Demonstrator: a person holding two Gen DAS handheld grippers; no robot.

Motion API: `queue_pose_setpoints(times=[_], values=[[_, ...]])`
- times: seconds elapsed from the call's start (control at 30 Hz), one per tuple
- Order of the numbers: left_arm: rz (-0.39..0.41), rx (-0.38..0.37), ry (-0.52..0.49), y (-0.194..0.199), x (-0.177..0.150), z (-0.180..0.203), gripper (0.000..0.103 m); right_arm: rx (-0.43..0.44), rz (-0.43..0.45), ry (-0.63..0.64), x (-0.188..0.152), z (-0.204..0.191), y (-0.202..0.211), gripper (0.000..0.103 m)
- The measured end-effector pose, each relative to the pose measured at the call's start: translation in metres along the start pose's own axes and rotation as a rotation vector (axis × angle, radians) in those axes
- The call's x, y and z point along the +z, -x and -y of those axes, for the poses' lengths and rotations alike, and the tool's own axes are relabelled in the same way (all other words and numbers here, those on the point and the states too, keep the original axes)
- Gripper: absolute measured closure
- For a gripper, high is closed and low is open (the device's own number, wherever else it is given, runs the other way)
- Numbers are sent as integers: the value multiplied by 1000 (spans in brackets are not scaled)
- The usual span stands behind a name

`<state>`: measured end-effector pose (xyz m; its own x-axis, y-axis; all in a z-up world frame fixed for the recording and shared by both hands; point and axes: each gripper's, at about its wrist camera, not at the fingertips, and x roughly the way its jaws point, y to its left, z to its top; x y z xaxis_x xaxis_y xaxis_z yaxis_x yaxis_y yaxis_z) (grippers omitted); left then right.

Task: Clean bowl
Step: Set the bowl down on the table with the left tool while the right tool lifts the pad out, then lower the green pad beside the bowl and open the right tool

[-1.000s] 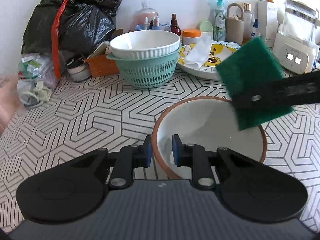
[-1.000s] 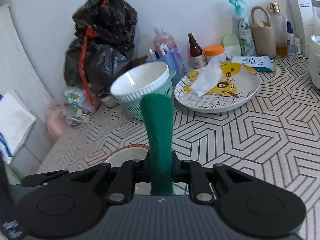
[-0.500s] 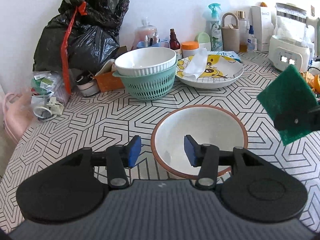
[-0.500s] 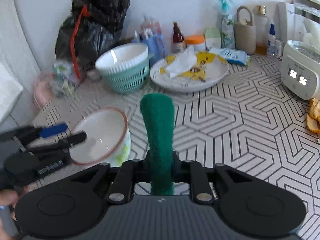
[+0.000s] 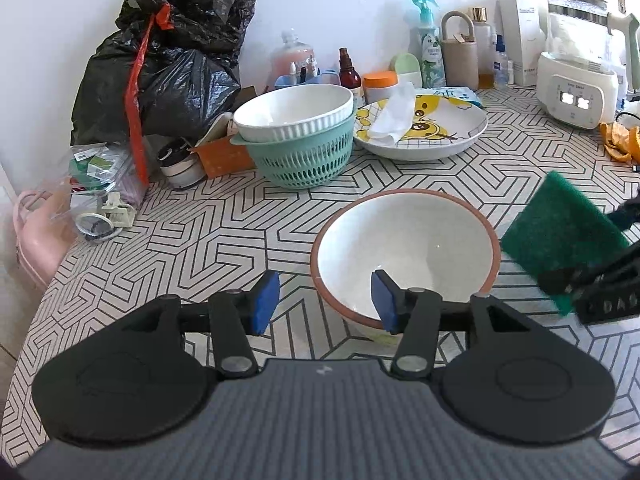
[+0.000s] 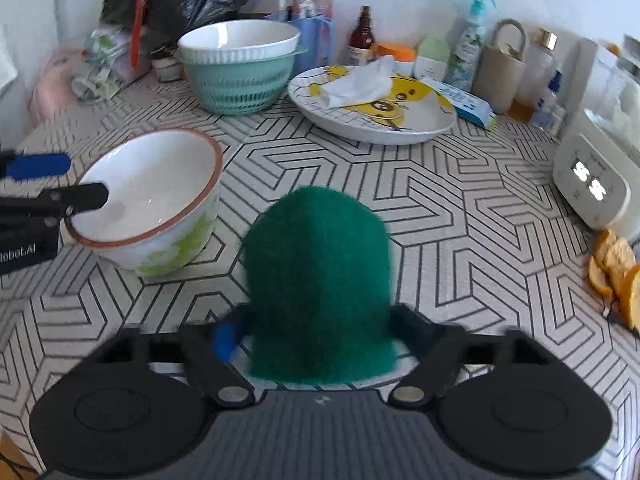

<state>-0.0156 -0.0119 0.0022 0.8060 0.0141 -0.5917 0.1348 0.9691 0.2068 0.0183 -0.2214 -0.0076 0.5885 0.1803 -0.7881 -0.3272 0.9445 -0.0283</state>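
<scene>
Bowl [image 5: 404, 252], white inside with a brown rim, stands upright on the patterned table [image 5: 200, 232], its outer wall showing pale green marks in the right wrist view. Left gripper [image 5: 325, 300] is spread wide, its blue pads [image 5: 267, 295] apart: one pad sits outside the near rim, the other reaches over the rim into the bowl, and neither clearly touches it. Right gripper [image 6: 316, 332] has its fingers parted around a green scouring pad [image 6: 318, 280]; the pad stands between them, blurred, and whether they still pinch it cannot be told. That pad sits just right of the bowl, apart from it and above the table. Behind the bowl a white ribbed dish [image 5: 294, 114] rests in a teal basket [image 5: 304, 156], next to a cartoon plate [image 5: 424, 130] with a crumpled tissue [image 5: 394, 116] on it. A black bag [image 5: 168, 52] leans on the wall at left, bottles line the back, and orange peel [image 6: 616, 272] lies at far right.
</scene>
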Motion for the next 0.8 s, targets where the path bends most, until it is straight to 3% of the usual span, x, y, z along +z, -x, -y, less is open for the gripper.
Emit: queue_pose_setpoints(times=[0.1, 0.37, 0.43, 0.6, 0.8], values=[[0, 1, -5, 2, -2, 2, 51, 12, 0, 5, -1, 5, 1, 0], [5, 6, -10, 2, -2, 4, 50, 43, 2, 20, -3, 17, 5, 0], [8, 3, -1, 2, -2, 6, 50, 122, -49, -23, -2, 23, -9, 0], [29, 15, 9, 7, 1, 9, 50, 36, -69, -35, 4, 16, -23, 0], [89, 1, 26, 22, 7, 9, 50, 92, -41, 35, 9, 8, -16, 0]])
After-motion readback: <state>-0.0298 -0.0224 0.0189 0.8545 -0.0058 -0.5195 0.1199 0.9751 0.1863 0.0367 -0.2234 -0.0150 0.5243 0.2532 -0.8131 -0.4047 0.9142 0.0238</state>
